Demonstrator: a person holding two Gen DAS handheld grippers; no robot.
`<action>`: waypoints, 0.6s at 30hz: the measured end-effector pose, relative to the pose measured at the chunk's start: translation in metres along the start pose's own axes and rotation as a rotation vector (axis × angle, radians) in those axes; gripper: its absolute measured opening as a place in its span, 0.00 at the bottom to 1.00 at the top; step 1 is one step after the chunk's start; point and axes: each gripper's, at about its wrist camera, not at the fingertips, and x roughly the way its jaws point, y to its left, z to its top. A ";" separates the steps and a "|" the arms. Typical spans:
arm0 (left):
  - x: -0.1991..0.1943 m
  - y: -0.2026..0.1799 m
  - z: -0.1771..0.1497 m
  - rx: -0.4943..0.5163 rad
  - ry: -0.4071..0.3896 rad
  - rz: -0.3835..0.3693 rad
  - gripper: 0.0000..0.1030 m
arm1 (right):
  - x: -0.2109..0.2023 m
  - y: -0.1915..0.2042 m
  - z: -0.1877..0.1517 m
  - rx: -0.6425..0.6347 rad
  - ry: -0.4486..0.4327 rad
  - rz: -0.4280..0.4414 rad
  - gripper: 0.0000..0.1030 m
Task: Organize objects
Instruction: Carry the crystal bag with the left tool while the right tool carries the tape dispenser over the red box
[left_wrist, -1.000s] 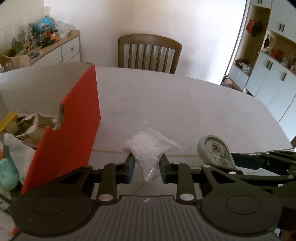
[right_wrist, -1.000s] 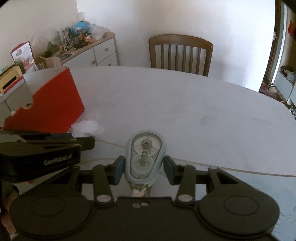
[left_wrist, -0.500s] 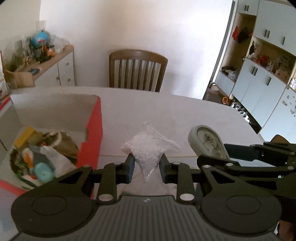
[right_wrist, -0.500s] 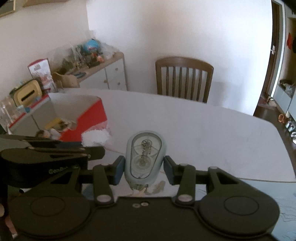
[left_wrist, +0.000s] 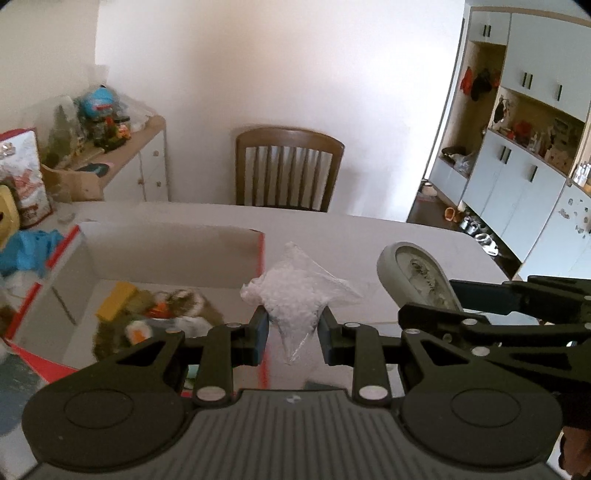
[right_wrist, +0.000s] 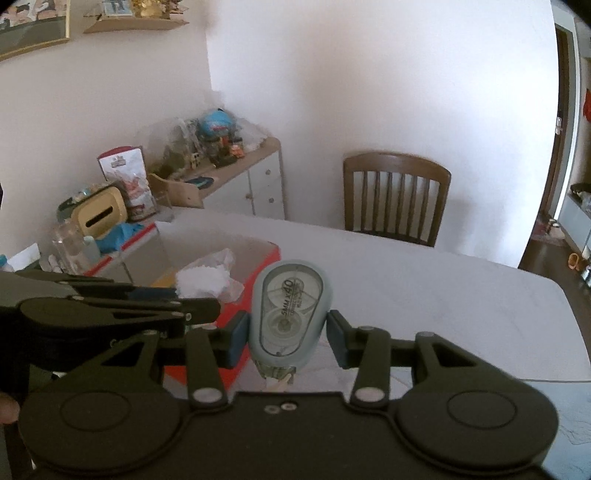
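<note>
While both grippers are held up above the tabletop, each has something clamped between its fingers:

Left gripper (left_wrist: 291, 334): clenched on a small clear bag of white granules (left_wrist: 295, 295); the bag's narrow lower end hangs down between the two pads and its fuller upper part bulges above and ahead of them.

Right gripper (right_wrist: 287, 338): grasping a grey correction tape dispenser (right_wrist: 290, 314), held upright between the pads, clear window with "5MM x 40" facing the camera, its tip pointing down toward the gripper body.

Bag, seen from the right wrist: just to the left of the right gripper and a little ahead of it, at the tip of the left gripper's fingers, in line with the box's near right corner.

Dispenser, seen from the left wrist: just to the right of the left gripper, tilted, pale grey edge toward the camera.

Box (left_wrist: 92, 258): red outside, pale cardboard inside, open at the top, below and to the left of the left gripper. Its red right wall runs almost straight ahead under the left finger.

Box contents (left_wrist: 147, 310): a yellow block, wrappers and small blurred items heaped on the box floor; I cannot tell them apart.

Tabletop (right_wrist: 424, 295): pale, marbled, stretching ahead and to the right of both grippers.

Chair (left_wrist: 290, 170): brown wood, slatted back, at the far edge of the tabletop, straight ahead.

Sideboard (right_wrist: 236, 177): far ahead on the left, its top crowded with clutter.
</note>
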 end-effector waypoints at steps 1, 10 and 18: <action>-0.004 0.007 0.001 0.002 -0.003 0.004 0.27 | 0.000 0.006 0.002 -0.001 -0.004 0.002 0.42; -0.016 0.065 0.004 0.000 -0.005 0.045 0.27 | 0.015 0.051 0.014 -0.020 -0.019 0.008 0.42; -0.011 0.116 0.011 -0.012 0.008 0.091 0.27 | 0.042 0.082 0.020 -0.034 0.000 0.013 0.43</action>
